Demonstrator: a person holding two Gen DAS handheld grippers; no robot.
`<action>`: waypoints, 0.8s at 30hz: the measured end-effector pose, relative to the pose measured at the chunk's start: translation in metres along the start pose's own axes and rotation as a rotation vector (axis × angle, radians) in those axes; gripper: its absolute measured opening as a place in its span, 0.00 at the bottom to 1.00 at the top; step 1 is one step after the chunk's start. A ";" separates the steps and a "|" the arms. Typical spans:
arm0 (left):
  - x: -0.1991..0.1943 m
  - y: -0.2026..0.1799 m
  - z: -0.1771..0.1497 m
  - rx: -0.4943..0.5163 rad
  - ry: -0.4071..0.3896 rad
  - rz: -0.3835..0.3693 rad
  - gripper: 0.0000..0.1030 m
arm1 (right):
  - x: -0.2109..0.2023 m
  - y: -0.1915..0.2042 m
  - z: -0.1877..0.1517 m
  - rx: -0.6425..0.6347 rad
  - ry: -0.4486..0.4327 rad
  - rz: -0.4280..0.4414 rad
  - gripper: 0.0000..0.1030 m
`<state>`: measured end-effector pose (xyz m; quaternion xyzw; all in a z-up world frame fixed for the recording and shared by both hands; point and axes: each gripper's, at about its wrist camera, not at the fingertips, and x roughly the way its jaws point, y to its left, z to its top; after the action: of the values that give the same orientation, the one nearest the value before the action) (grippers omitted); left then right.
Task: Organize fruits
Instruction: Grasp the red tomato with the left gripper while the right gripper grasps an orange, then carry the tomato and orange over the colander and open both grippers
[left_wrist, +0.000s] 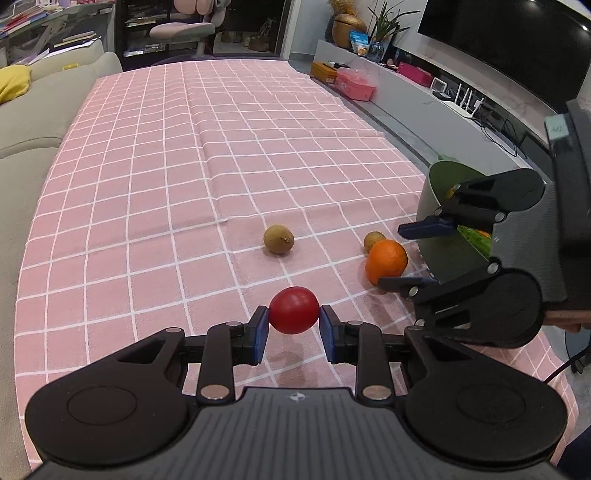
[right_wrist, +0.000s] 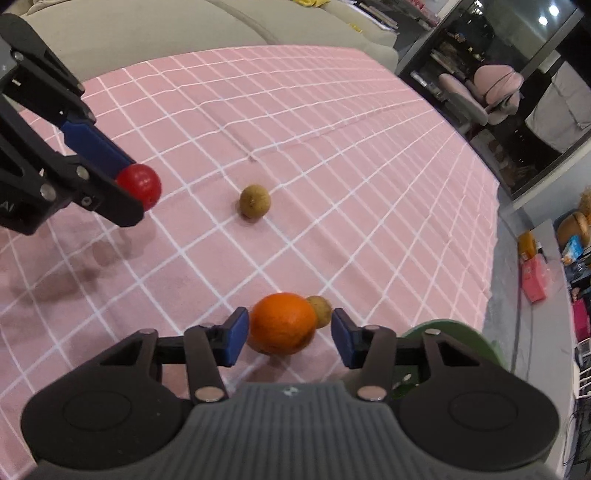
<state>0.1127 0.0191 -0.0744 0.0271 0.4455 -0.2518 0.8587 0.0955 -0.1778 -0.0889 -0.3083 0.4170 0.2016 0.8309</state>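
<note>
With the left tool (left_wrist: 294, 323) clamped on the tomato (left_wrist: 294, 309) above the bench (left_wrist: 184, 166), we center the right tool (right_wrist: 286, 334), its pads apart around the orange (right_wrist: 282, 323), clear of the small brown fruit (right_wrist: 320, 310) touching it, near the bowl (right_wrist: 461, 338).

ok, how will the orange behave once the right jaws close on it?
The orange is round and smooth, so it may roll or squirt out if pinched off-centre. It touches a small brown fruit, which will probably get nudged.
</note>
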 end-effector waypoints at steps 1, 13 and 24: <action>0.000 0.000 0.000 0.000 0.000 0.001 0.32 | 0.002 0.003 0.000 -0.022 0.003 -0.010 0.43; 0.000 -0.004 0.003 0.007 0.000 0.004 0.32 | 0.002 0.007 0.000 -0.059 0.003 -0.019 0.38; -0.002 -0.025 0.009 0.041 -0.010 -0.004 0.32 | -0.048 -0.025 -0.002 0.105 -0.088 0.011 0.37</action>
<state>0.1069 -0.0046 -0.0634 0.0425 0.4358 -0.2629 0.8597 0.0816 -0.2014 -0.0418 -0.2527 0.3920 0.1975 0.8623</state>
